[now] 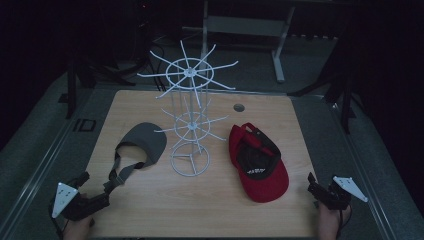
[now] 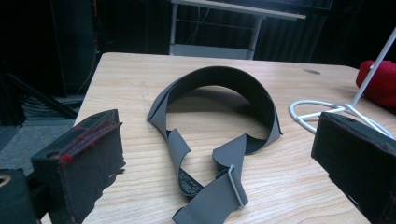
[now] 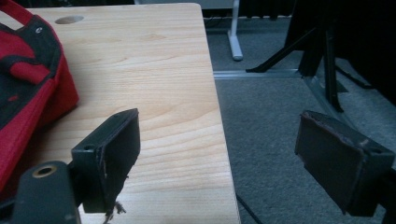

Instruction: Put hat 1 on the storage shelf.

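Note:
A grey visor (image 1: pixel 145 140) lies flat on the wooden table (image 1: pixel 215 210), left of centre, its strap trailing toward my left gripper (image 1: pixel 97 182). In the left gripper view the visor (image 2: pixel 252 88) and its strap buckle (image 2: pixel 236 186) lie just ahead of my left gripper (image 2: pixel 219 123), whose jaws stand open and apart from the strap. A red cap (image 1: pixel 257 165) with a black lining lies upside down at the right. My right gripper (image 1: pixel 315 187) hovers open at the table's right front edge, with the cap (image 3: pixel 28 84) to its left. A white wire rack (image 1: pixel 190 125) stands in the middle.
The rack's round base (image 2: pixel 322 109) sits between visor and cap, and its arms spread out at two levels. A cable hole (image 1: pixel 239 107) lies at the table's back. Grey carpet (image 3: pixel 280 140) drops away past the right edge. Dark stands and a desk frame (image 1: pixel 280 50) surround the table.

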### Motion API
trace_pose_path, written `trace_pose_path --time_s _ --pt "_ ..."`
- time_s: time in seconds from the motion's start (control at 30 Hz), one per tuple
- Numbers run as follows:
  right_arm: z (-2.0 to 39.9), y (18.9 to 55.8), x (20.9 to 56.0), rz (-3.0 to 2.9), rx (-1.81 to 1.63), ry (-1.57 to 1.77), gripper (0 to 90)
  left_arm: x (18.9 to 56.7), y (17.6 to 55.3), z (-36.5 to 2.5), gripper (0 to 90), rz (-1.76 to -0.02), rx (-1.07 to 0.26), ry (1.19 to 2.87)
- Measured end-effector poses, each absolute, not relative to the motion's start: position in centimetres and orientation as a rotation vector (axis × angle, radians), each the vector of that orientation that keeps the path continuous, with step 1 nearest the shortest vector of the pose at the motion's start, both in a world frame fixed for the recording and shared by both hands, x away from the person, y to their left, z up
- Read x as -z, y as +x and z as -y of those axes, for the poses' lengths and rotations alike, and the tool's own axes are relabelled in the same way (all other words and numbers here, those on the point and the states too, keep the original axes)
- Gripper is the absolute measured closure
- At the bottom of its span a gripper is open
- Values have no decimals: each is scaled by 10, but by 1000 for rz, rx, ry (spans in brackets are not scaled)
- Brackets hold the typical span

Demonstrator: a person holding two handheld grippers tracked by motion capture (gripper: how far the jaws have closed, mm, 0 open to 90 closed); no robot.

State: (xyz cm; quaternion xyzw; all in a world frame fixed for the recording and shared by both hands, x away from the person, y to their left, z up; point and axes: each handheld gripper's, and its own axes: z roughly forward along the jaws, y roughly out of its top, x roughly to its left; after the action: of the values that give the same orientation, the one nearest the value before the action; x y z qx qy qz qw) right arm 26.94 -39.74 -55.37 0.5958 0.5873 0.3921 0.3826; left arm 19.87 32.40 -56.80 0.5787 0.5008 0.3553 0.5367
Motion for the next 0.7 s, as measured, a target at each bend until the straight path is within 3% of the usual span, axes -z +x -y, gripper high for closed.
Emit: trace_pose_path --time_s 0.7 --pt "387 292 475 -1819 -1075 1438 104 567 197 -322 25 -1184 -880 1432"
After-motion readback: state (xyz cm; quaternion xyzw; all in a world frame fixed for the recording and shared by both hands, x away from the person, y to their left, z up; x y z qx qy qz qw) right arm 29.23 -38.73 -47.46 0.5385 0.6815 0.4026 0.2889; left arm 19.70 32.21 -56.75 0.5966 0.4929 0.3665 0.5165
